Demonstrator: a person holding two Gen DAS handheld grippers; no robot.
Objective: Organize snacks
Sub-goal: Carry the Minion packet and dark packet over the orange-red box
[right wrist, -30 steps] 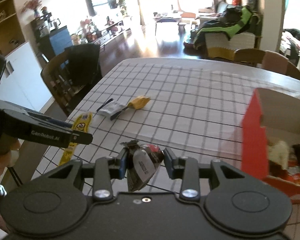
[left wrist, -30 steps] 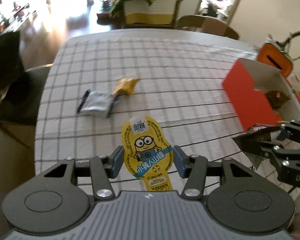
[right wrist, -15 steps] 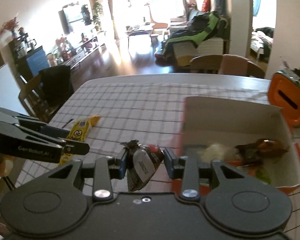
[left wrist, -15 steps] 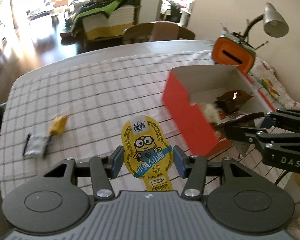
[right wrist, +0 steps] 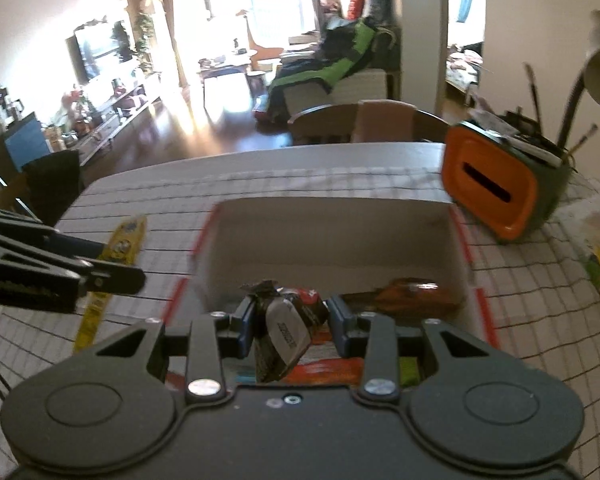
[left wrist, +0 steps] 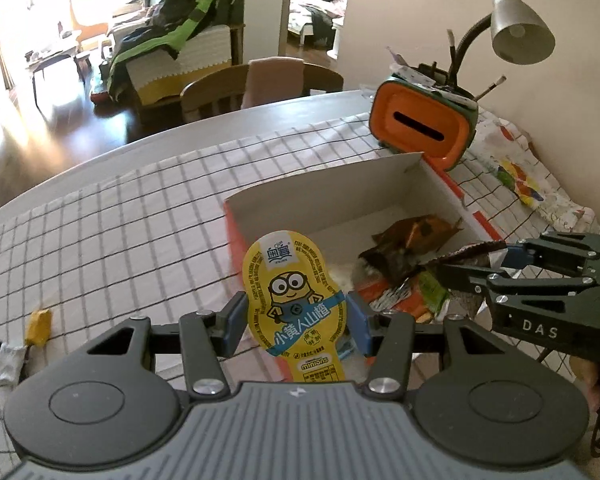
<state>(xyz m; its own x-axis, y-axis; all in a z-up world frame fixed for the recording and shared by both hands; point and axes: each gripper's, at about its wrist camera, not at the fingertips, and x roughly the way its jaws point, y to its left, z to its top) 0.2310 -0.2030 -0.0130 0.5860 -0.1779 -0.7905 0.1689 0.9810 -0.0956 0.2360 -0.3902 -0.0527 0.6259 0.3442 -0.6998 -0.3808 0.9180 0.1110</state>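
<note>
Both grippers have swung from the open tablecloth to the red box

The left gripper (left wrist: pixel 296 314), gripping the yellow Minions packet (left wrist: pixel 294 300), now sits at the near left wall of the red box (left wrist: pixel 328 184), well away from the grey packet (left wrist: pixel 8 362) and small yellow snack (left wrist: pixel 38 320) it faced earlier. The right gripper (right wrist: pixel 288 320), with its dark wrapper (right wrist: pixel 286 328), has come over the box's near edge.

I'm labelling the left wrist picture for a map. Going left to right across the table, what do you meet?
Silver packet → small yellow snack → Minion packet in the left gripper → red box → dark wrapper in the right gripper
</note>
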